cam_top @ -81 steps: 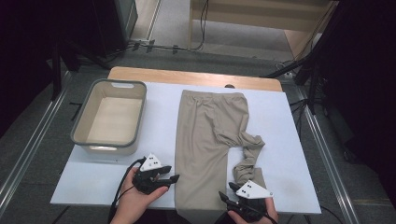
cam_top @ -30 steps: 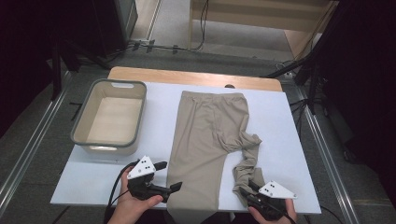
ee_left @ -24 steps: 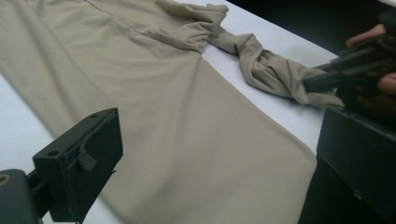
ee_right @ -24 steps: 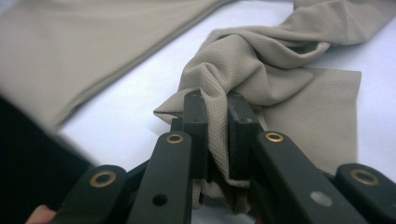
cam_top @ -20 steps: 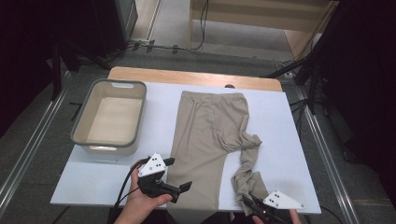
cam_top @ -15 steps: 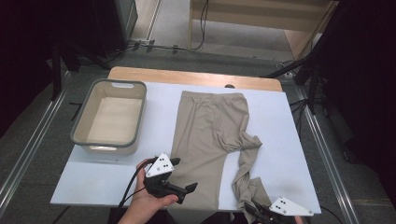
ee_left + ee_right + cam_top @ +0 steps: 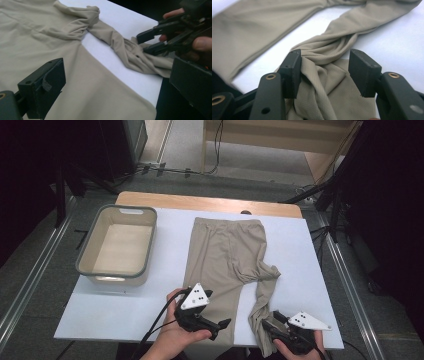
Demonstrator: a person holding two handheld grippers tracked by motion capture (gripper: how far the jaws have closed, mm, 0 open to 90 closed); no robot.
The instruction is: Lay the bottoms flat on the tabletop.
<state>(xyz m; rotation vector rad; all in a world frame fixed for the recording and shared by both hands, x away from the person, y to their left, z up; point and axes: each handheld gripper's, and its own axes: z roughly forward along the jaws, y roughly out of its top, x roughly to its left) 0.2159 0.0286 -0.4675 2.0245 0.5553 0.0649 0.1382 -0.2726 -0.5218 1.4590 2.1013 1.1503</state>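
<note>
The right gripper (image 7: 324, 72) sits at the near right corner of the desk (image 7: 115, 320), its jaws half open and just opened further; the twisted leg (image 7: 329, 50) of the beige trousers (image 7: 220, 260) lies bunched between them, one pad brushing the cloth, the other clear of it. The left gripper (image 7: 210, 322) hangs wide open over the flat leg (image 7: 210, 285) near the desk's near edge, holding nothing.

The trousers lie down the middle of the desk, waistband toward the far edge, the cuffs at the near edge and partly over it.

The main risk, as I judge it, is the twist. If the right gripper closes on the bunched folds, it may pinch several layers together and drag the knot along rather than open it. A pull toward the near edge could slide the whole garment off the desk, since nothing pins it. The two grippers are also close; a careless reach could knock them together. The bin (image 7: 117, 245) at the left edge stands well apart.
</note>
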